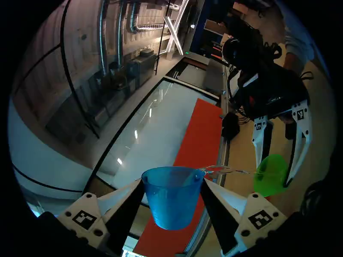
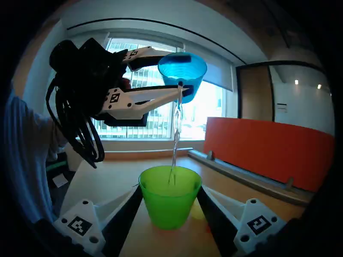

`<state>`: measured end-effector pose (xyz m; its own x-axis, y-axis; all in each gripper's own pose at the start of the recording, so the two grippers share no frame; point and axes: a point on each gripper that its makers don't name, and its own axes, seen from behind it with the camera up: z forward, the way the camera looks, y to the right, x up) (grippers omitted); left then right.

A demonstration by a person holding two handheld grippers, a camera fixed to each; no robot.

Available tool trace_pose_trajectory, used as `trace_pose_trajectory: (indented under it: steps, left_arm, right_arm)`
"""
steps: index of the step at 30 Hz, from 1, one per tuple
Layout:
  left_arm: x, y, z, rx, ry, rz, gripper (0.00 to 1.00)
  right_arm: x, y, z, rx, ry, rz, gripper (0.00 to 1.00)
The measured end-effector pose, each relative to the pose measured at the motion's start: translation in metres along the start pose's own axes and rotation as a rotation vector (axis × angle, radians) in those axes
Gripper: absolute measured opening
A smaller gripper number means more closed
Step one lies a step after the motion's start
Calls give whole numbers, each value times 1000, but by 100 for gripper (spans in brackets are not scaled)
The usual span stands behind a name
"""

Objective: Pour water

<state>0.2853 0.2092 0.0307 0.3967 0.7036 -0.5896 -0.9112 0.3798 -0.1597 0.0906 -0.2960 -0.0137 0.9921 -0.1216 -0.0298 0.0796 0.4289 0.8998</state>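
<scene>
Snugly, blue cup (tipped, pouring) sits between left fingers.

1. in the right gripper view a wide window spans the far wall, bright with daylight, with buildings outside.
2. a pale roller blind covers the upper part of its right side.
3. a wooden sill runs beneath the glass.
4. an orange partition panel stands along the far edge of a light wooden desk.
5. a wooden door in a dark frame sits to the right, beside a white wall where two small lights glow.
6. in the left gripper view exposed pipes and crossed strip lights run overhead.
</scene>
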Motion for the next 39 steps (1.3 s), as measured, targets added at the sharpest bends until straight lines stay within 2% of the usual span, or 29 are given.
trace_pose_trajectory:
  steps: [8, 27, 39]
  left_arm:
    - [4, -3, -2, 10, 5, 42, 87]
    - [15, -22, -4, 28, 17, 137, 87]
    - [21, -22, -2, 30, 25, 203, 87]
  right_arm:
    - [1, 1, 0, -4, 3, -2, 89]
    - [5, 4, -1, -13, 10, -2, 89]
    - [6, 5, -2, -16, 15, -1, 89]
